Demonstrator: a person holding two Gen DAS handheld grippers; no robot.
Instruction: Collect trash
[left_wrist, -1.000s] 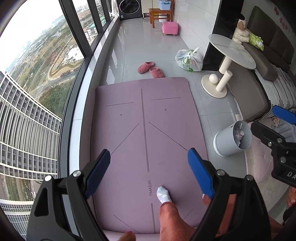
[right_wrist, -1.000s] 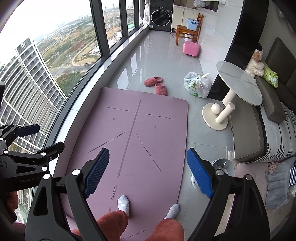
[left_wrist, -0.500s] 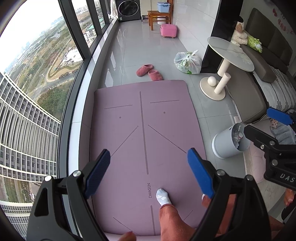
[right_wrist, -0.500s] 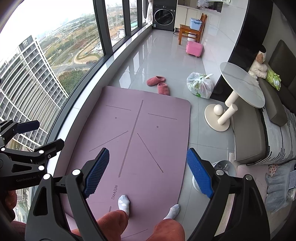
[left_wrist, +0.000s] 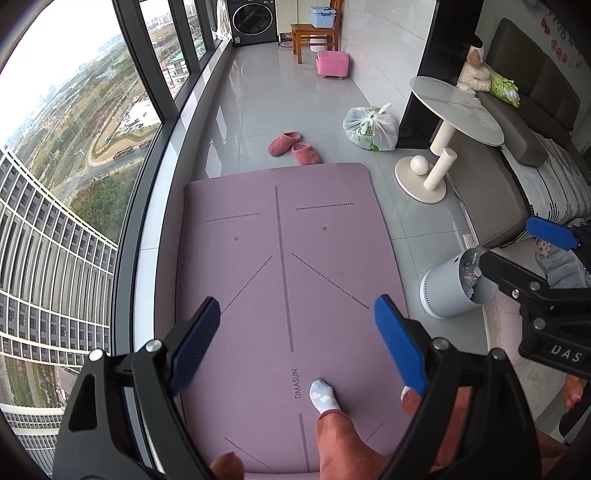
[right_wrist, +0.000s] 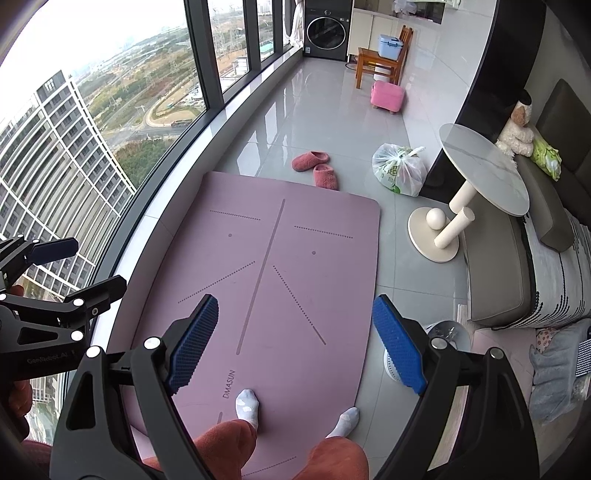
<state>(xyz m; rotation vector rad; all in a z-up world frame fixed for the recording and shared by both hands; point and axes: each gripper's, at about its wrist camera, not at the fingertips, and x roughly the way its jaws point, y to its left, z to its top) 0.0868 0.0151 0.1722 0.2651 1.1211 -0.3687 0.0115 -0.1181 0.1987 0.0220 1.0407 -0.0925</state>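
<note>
- The trash bag (left_wrist: 371, 127), a tied clear plastic one with green print, sits on the grey tile floor (left_wrist: 273, 96) past the far right corner of the mat, right next to the round side table.
- There's also a small grey bin (left_wrist: 450, 291) with crumpled stuff in it, on the floor just off the mat's right edge, close to the sofa.
- My left gripper (left_wrist: 297, 345) has its jaws spread wide, nothing between them, pointed down over the purple yoga mat (left_wrist: 258, 280).
- My right gripper (right_wrist: 295, 345) is the same deal: jaws wide apart, empty, hanging over the mat.
- I'm standing at the near end of the mat in white socks (right_wrist: 246, 402) and rust-coloured pants.
- Two pink slippers (left_wrist: 293, 147) lie just beyond the mat's far edge.
- The side table (left_wrist: 456, 107) has a white base with a ball on it; the grey sofa (left_wrist: 517, 147) behind it has a plush toy on it.
- Farther back: pink stool (left_wrist: 332, 63), wooden chair with a blue box, washing machine (left_wrist: 254, 16).
- Big windows run along the left.
</note>
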